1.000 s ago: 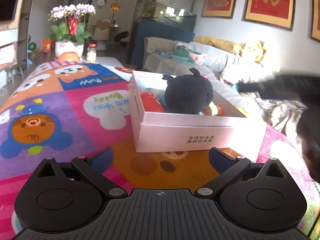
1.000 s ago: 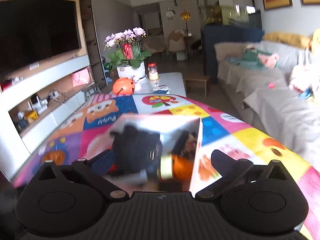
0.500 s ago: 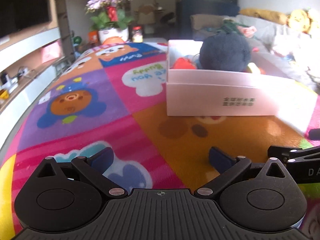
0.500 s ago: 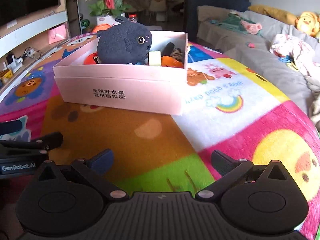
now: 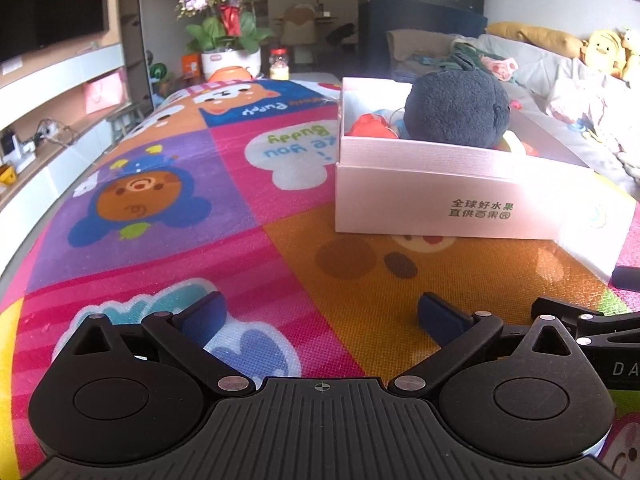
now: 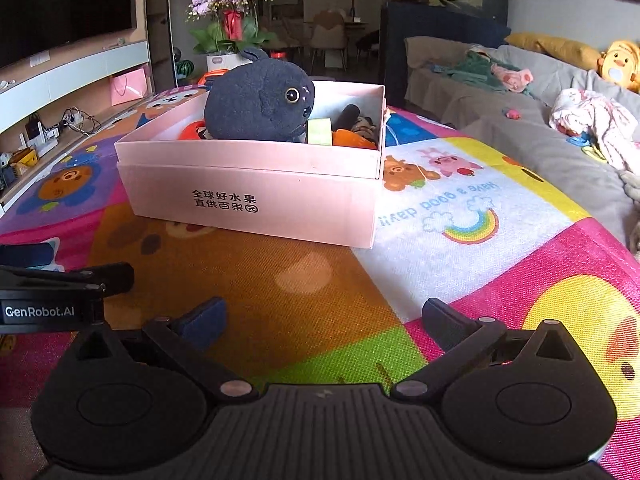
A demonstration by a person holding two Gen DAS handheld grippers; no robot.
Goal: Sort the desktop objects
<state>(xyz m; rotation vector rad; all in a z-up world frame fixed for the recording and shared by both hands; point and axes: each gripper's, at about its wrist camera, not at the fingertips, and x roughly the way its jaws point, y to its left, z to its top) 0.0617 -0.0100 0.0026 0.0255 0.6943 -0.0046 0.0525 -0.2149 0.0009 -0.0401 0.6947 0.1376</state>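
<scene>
A pink cardboard box (image 5: pixel 440 208) (image 6: pixel 248 200) stands on the colourful cartoon mat (image 5: pixel 180 200) (image 6: pixel 460 240). Inside it sits a dark grey plush toy (image 5: pixel 456 110) (image 6: pixel 256 106), with an orange-red toy (image 5: pixel 370 126) and other small items such as a pale green block (image 6: pixel 320 131) and an orange piece (image 6: pixel 354 138) around it. My left gripper (image 5: pixel 320 314) is open and empty, low over the mat, short of the box. My right gripper (image 6: pixel 324 320) is open and empty too, beside the left one, whose body shows at the right wrist view's left edge.
A potted orchid (image 5: pixel 228 40) (image 6: pixel 228 28), an orange round object (image 5: pixel 231 74) and a jar (image 5: pixel 279 65) stand beyond the mat's far end. A TV shelf (image 5: pixel 48 92) runs along the left. A sofa with clothes and a yellow plush (image 6: pixel 618 66) lies to the right.
Both grippers have pulled back and down from over the box to low over the mat's near end, side by side. In the last half second they barely moved.
</scene>
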